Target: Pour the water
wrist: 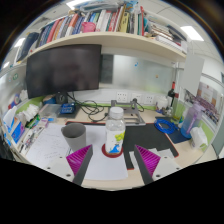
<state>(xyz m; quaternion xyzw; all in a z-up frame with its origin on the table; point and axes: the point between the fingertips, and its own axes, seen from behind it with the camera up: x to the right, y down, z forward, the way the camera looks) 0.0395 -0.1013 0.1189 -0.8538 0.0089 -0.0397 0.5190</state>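
Desk surface [110, 168], cluttered office bench. Bottle [115, 133] with white cap stands upright on its own base just ahead of the gripper [113, 158], roughly centred on the gap. Fingers are apart, nothing clamped; pink pads [80, 160] flank the approach line, likely aligned for a grasp. Grey cup [73, 131] sits just left of the bottle, probably the pour target. Monitor [64, 68] and bookshelf [95, 28] behind.
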